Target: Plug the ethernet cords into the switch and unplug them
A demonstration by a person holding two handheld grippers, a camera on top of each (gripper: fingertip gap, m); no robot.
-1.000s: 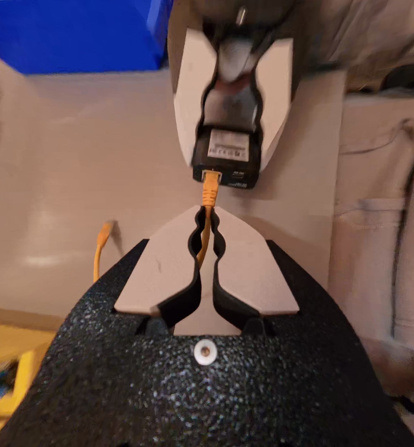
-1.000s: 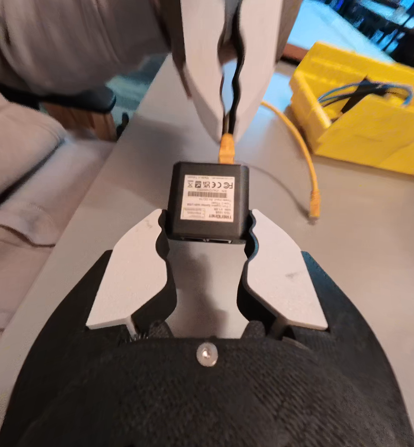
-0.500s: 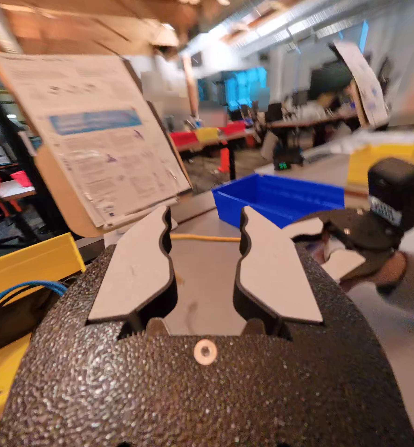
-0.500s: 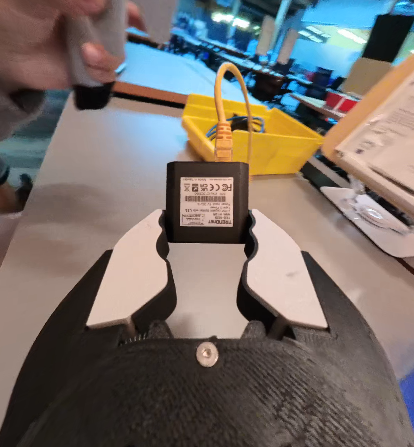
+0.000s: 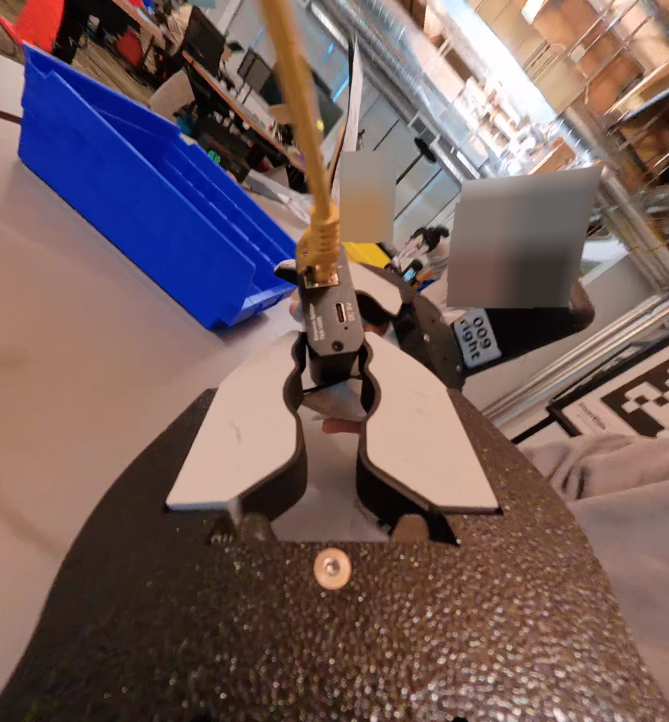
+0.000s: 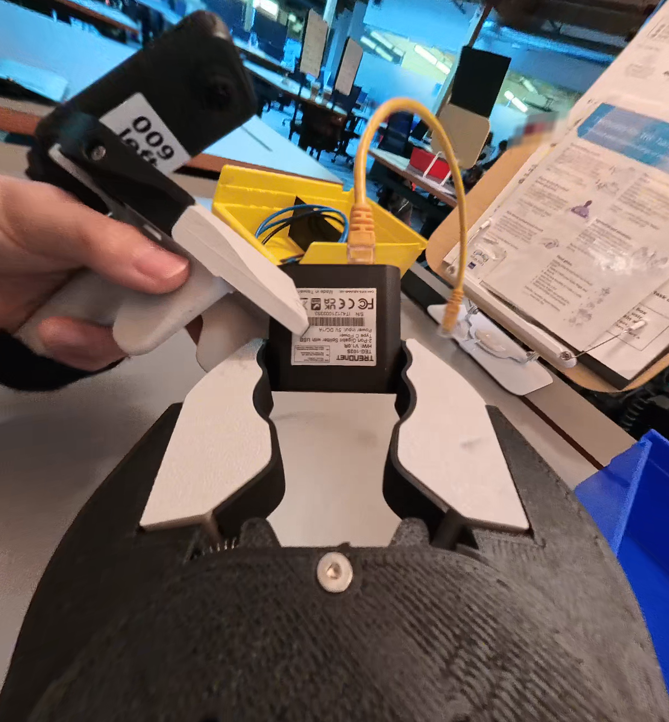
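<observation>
Right wrist view: pinches the black switch [image 6: 332, 381] by its two narrow sides, right at the tips of the right tool [image 6: 334, 351], label face up and clear of the bench [image 6: 32, 449]. Holds the switch with its port end pointing away from the tool. Carries a yellow ethernet cord [image 6: 361, 230] plugged into that far end; arcs up ahead of the tool, then drops to the right, with the free plug [image 6: 452, 308] dangling just in front of a clipboard [image 6: 579, 234]. Shows a yellow bin [image 6: 246, 187] straight ahead beyond the switch, with blue wires inside.

From the tool's left, held in a hand [image 6: 51, 254], reaches in the left tool [image 5: 332, 351]: closed across the switch's flat faces, one finger on the label, the other underneath. In the left wrist view, grips the near end of the switch between the tips, plugged cord rising ahead. Passes a blue bin [image 5: 129, 187] ahead on the left.
</observation>
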